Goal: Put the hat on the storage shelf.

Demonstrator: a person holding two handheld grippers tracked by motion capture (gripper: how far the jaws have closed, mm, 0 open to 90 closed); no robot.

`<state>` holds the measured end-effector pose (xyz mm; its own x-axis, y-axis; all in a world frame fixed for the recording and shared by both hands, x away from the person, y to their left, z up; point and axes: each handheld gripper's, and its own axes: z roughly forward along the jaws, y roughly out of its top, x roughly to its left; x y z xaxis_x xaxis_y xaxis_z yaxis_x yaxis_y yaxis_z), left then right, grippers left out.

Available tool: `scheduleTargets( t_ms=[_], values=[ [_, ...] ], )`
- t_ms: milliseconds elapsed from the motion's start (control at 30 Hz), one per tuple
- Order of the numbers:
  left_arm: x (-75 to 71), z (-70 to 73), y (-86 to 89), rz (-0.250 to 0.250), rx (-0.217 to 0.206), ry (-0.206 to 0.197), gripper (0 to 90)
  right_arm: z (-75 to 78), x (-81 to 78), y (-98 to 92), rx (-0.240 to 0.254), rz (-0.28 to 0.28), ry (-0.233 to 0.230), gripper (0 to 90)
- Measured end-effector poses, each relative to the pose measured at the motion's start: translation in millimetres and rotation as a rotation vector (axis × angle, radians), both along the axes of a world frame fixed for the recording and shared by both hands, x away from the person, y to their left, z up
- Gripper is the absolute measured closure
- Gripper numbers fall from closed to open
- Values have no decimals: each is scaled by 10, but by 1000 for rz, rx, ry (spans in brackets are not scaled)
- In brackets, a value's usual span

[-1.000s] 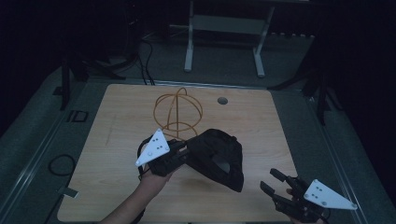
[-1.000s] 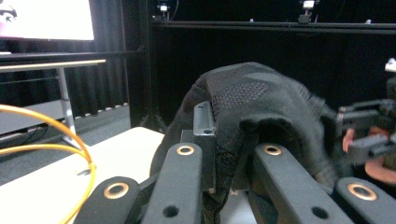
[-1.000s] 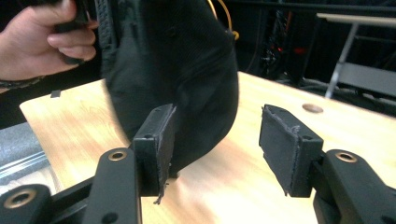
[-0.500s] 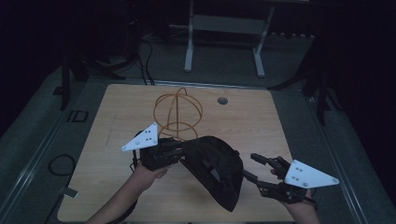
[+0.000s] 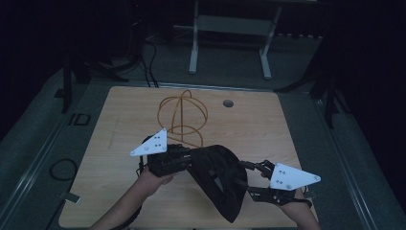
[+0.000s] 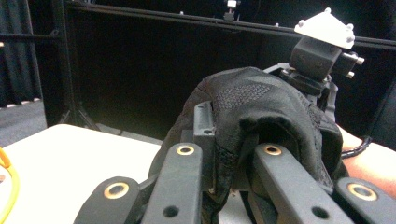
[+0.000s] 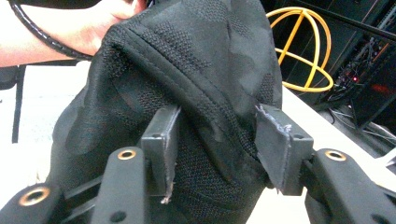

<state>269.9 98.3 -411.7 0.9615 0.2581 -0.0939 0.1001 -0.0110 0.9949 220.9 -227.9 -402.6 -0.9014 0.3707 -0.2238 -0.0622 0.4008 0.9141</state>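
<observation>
High view showed the left hand-held gripper (image 5: 184, 158) clamping the black bag (image 5: 222, 179), whose fabric sat between the right hand-held gripper's (image 5: 249, 179) parted jaws.

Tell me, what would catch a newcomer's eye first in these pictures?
Probably the black mesh-fabric bag, held up over the near middle of the pale wooden table between two hand-held tools. The left gripper is clamped on its left edge, while the right gripper has its jaws spread around a fold on the other side. Behind the bag, toward the table's middle, stands a bright orange wire sphere frame.
</observation>
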Motion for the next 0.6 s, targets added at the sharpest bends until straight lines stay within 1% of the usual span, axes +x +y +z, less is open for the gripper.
scheduleTargets(
  t_ms=[67, 100, 133, 167, 200, 267, 300, 333, 367, 400, 433, 500, 533, 567, 600],
  values=[
    [10, -1, -8, -5, -6, 8, 856, -12, -9, 7, -8, 1, -15, 571],
    [8, 3, -15, 4, -6, 7, 856, -13, -16, 12, -13, -2, -24, 609],
    [14, 5, -15, -2, -11, 9, 856, -13, -26, 20, -20, -5, -32, 676],
    [17, 11, -22, -4, -10, 11, 856, -13, -27, 28, -28, -4, -35, 709],
    [14, 14, -31, 1, -4, 8, 856, -15, -33, 41, -34, -10, -44, 816],
    [12, 18, -49, 7, 11, 2, 855, -18, -34, 58, -45, -2, -31, 875],
    [19, 18, -49, 14, 21, 1, 855, -21, -40, 64, -47, -14, -40, 880],
    [22, 15, -47, 19, 25, -1, 854, -20, -47, 62, -42, -18, -38, 883],
    [29, 9, -39, 34, 32, -2, 854, -17, -48, 54, -34, -15, -34, 884],
    [36, 5, -33, 36, 34, 2, 853, -6, -52, 34, -16, -21, -35, 885],
    [43, -1, -30, 48, 48, -2, 852, 3, -57, 21, -12, -23, -35, 885],
    [43, -4, -40, 62, 79, -9, 851, 31, -54, -15, 16, -21, -25, 885],
    [38, -3, -46, 78, 89, -16, 851, 48, -54, -29, 23, -22, -22, 885],
    [38, -3, -46, 78, 89, -16, 850, 58, -55, -35, 27, -25, -21, 885],
    [27, 10, -63, 93, 99, -28, 850, 77, -51, -50, 41, -22, -8, 886]
  ],
)
